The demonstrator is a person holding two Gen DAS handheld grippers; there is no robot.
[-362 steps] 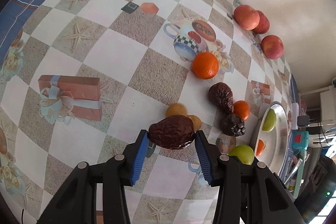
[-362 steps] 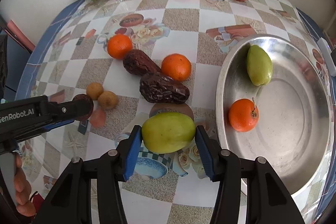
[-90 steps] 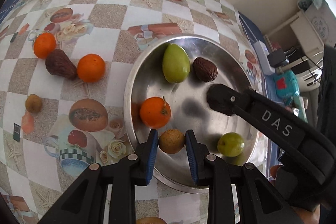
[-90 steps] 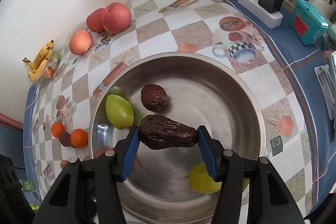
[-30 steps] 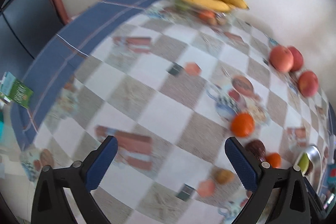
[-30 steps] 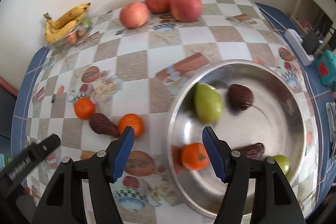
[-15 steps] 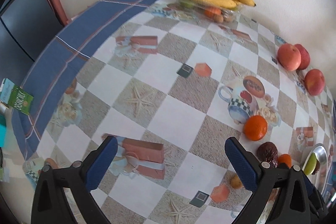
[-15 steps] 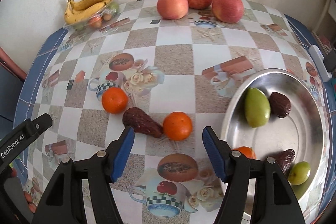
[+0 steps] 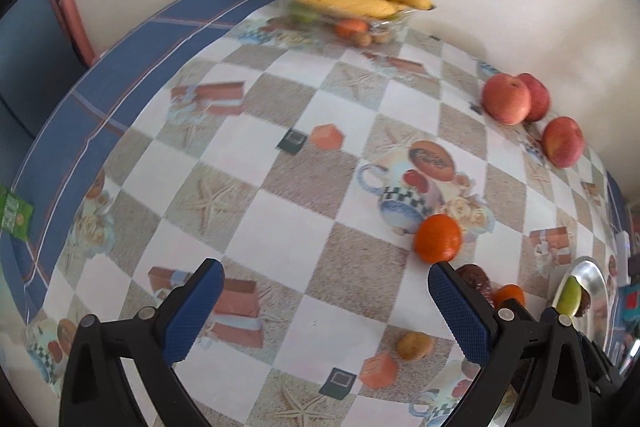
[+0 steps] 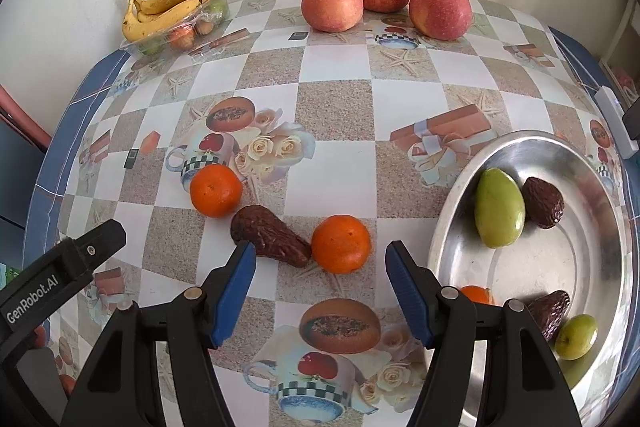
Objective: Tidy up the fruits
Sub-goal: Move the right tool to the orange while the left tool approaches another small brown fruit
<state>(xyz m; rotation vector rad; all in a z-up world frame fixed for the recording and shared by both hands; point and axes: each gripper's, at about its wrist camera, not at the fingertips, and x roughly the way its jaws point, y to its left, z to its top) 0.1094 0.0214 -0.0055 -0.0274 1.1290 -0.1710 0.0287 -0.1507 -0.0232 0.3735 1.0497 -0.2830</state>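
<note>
The metal bowl [image 10: 452, 227] lay right of the right gripper [image 10: 320, 291], its near rim cut off behind the right finger [image 10: 412, 291]. That gripper stood half open, empty; an orange [image 10: 341, 244] sat just beyond its gap. The left gripper [image 9: 320, 307] gaped wide, empty. A dark wrinkled fruit [image 9: 474, 277] was half hidden behind its right finger.

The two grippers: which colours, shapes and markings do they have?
Both the left gripper and the right gripper have black plastic frames with silver screws and blue textured pads. The left one's side bears white lettering "GenRobot.AI".
</note>
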